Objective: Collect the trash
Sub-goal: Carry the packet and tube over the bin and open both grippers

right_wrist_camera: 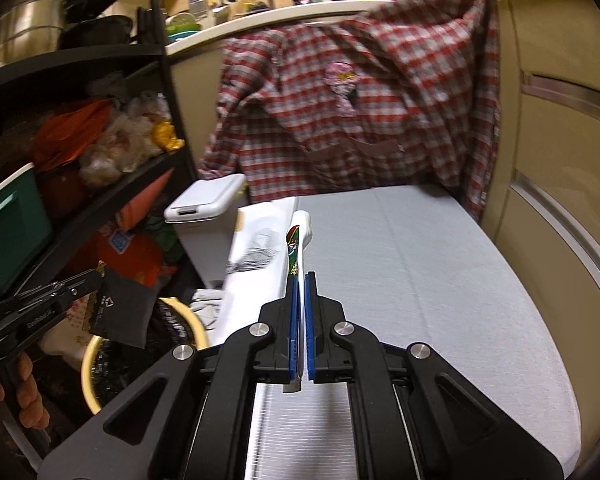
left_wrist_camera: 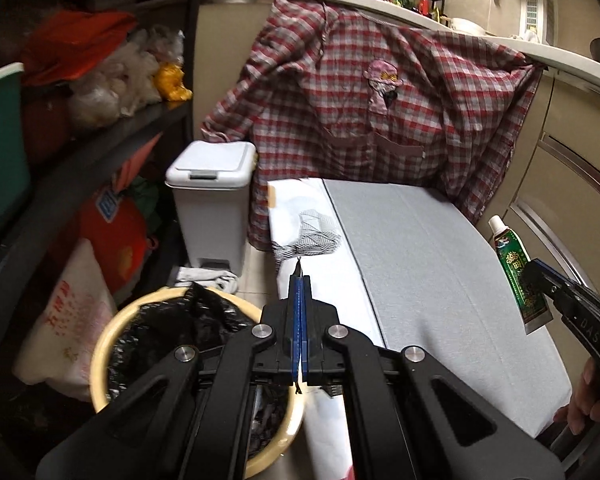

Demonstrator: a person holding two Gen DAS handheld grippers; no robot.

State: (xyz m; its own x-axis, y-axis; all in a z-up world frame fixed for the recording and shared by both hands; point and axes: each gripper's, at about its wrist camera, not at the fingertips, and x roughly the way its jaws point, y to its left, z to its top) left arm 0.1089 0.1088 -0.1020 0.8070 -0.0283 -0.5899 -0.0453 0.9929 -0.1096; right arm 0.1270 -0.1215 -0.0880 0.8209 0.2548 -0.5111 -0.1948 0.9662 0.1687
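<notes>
Above grey table (right_wrist_camera: 440,280), tube (right_wrist_camera: 294,250) between fingers (right_wrist_camera: 294,308)

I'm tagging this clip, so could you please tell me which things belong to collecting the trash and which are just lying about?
Job:
- green tube, in right tool
- black packet, in left tool
- lined yellow bin

Lying about:
- plaid shirt
- white pedal bin
- shelf bags

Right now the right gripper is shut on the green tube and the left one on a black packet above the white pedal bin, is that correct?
Not quite: the black packet in the left gripper hangs above the yellow basket, not the white pedal bin, as the right wrist view shows. The right gripper is indeed shut on the green tube.
</notes>
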